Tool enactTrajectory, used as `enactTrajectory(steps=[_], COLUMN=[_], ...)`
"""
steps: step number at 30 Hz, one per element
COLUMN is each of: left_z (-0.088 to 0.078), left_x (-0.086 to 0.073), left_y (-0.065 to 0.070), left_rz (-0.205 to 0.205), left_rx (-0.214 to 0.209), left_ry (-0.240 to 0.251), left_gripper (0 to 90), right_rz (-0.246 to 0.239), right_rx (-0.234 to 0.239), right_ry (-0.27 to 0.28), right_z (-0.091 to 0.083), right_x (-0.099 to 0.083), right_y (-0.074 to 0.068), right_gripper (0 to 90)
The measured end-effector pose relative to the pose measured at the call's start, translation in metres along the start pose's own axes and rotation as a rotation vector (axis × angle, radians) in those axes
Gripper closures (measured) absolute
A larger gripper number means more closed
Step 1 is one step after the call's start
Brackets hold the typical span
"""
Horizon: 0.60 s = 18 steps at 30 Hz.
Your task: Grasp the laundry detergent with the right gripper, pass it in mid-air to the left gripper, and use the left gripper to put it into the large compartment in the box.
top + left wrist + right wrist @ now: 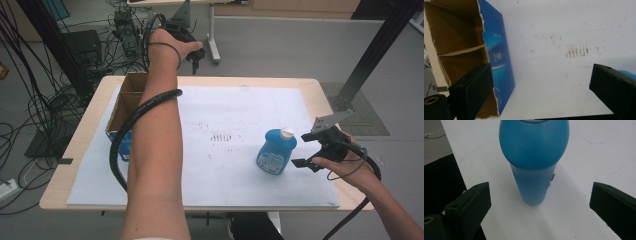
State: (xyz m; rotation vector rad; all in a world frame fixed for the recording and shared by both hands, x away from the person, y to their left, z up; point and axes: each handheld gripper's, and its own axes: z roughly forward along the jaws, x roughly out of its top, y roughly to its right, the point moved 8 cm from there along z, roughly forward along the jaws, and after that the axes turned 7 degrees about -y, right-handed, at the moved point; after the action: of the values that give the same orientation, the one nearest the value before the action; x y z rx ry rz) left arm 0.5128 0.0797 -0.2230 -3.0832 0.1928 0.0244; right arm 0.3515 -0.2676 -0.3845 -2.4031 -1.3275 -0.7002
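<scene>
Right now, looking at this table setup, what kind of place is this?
Probably a lab or workshop set up for recording handling tasks. Bundles of cables trail across the grey floor, a black metal frame stands beside the table, and the table carries a plain white sheet.

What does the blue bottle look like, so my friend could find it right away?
Start at the white sheet covering the wooden table. Go to its right side, beside the right gripper, whose jaws are open. There stands the blue bottle: upright, with a white cap, unlike the open cardboard box far to the left.
</scene>
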Motion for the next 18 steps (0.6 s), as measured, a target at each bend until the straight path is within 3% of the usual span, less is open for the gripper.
enactTrajectory(steps=[18], left_z=[0.001], left_x=[-0.001], left_y=[0.0], left_rz=[0.005], left_rx=[0.007], left_ry=[-0.002], left_gripper=[5.7], right_rz=[0.026], right_rx=[-0.039], right_ry=[0.127], right_z=[0.037], right_x=[-0.008], right_y=[-0.006], right_gripper=[3.0])
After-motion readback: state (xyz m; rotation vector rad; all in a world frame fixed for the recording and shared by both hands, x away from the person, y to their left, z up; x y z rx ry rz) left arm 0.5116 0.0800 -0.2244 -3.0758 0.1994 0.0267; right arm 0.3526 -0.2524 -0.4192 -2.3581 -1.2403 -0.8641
